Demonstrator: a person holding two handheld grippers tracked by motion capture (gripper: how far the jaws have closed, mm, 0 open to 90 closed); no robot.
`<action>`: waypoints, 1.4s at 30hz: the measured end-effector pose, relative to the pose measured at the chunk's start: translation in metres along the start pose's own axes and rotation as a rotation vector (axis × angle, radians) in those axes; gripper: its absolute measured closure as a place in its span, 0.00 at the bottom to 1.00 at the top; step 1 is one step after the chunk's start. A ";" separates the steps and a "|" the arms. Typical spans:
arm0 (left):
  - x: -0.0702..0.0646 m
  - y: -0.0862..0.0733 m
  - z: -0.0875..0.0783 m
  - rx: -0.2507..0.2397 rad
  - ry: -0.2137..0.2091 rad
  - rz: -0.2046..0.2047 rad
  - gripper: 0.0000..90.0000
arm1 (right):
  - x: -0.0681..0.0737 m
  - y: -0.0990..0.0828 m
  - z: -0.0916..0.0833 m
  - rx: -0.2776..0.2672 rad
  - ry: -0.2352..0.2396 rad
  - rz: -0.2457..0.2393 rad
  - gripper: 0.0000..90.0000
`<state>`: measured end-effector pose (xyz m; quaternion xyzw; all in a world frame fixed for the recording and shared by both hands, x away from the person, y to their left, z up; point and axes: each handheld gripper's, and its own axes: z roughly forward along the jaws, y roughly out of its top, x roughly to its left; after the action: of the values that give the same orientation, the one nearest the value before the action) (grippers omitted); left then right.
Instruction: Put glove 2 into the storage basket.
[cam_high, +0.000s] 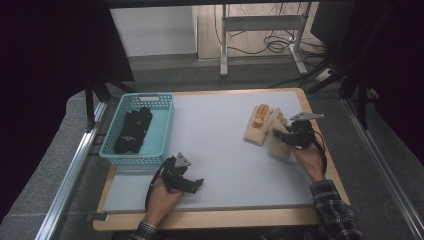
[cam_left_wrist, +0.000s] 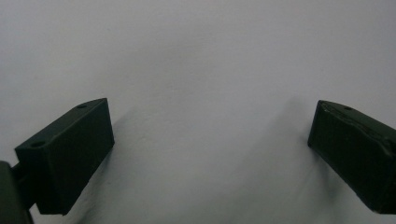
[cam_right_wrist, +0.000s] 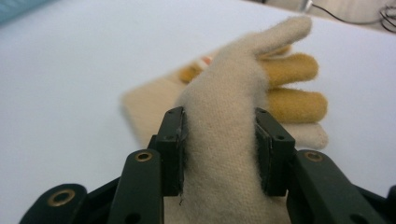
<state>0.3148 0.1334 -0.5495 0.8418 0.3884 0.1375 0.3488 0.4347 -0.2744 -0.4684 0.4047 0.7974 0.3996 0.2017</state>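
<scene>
Two cream gloves lie at the right of the grey mat (cam_high: 220, 150). My right gripper (cam_high: 283, 135) (cam_right_wrist: 219, 128) is shut on one cream glove (cam_high: 278, 148) (cam_right_wrist: 224, 88), which bulges up between the pads, its fingers drooping forward. The other cream glove (cam_high: 257, 125) (cam_right_wrist: 292, 70), with yellow-orange fingers, lies flat just beyond it on the mat. Near the front left, my left gripper (cam_high: 196, 184) (cam_left_wrist: 210, 149) rests low over the bare mat, open, with nothing between its jaws.
A teal basket (cam_high: 137, 159) stands at the left edge of the mat with black gloves (cam_high: 132, 131) inside. The wooden table edge (cam_high: 210, 217) runs along the front. Beyond the table are a metal frame and cables on the floor.
</scene>
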 end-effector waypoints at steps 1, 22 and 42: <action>0.000 0.000 0.000 0.000 0.000 0.001 0.01 | 0.004 0.002 -0.003 -0.007 0.008 -0.004 0.66; 0.000 0.000 0.000 0.000 0.001 0.002 0.01 | 0.141 0.023 0.016 -0.014 0.268 -0.137 0.64; 0.000 0.000 0.000 0.002 0.000 0.002 0.01 | 0.118 0.003 0.036 0.050 0.242 -0.047 0.53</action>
<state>0.3146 0.1336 -0.5494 0.8424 0.3879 0.1376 0.3479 0.3896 -0.1614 -0.4869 0.3395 0.8348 0.4209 0.1032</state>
